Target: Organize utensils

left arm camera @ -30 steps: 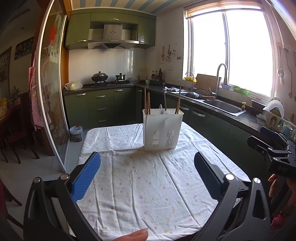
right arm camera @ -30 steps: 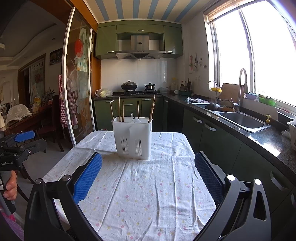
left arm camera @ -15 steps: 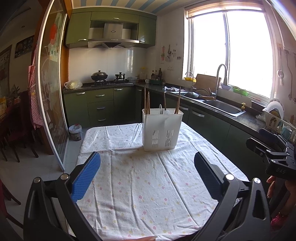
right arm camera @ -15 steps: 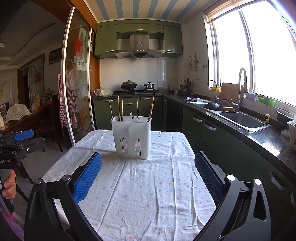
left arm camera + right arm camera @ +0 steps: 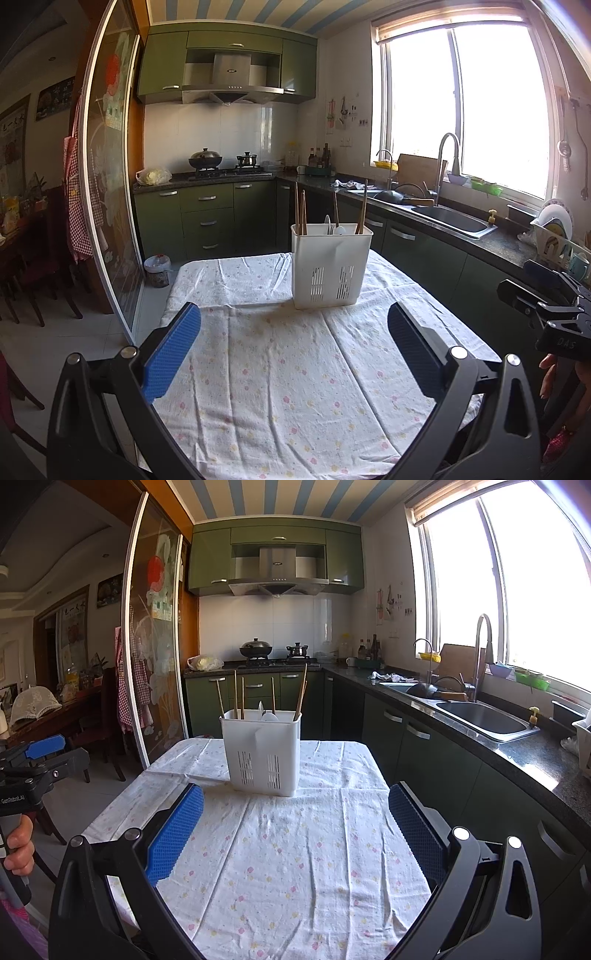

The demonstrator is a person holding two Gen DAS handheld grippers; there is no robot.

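Jaws apart, caddy [image 5: 331,267] ahead, unobstructed

I am looking at a home kitchen. Green cabinets [image 5: 255,692] run along the far wall at frame centre, with a steel range hood [image 5: 277,578] above a gas stove [image 5: 282,661] carrying a wok [image 5: 256,649]. At right of frame, a sink [image 5: 484,716] with a tall faucet [image 5: 482,646] sits under a bright window [image 5: 517,583]. A dish rack [image 5: 554,240] with plates stands at the right edge of the left view. A table with a floral tablecloth [image 5: 295,849] fills the lower frame. At left, a sliding glass door [image 5: 155,646] opens onto a dining room.
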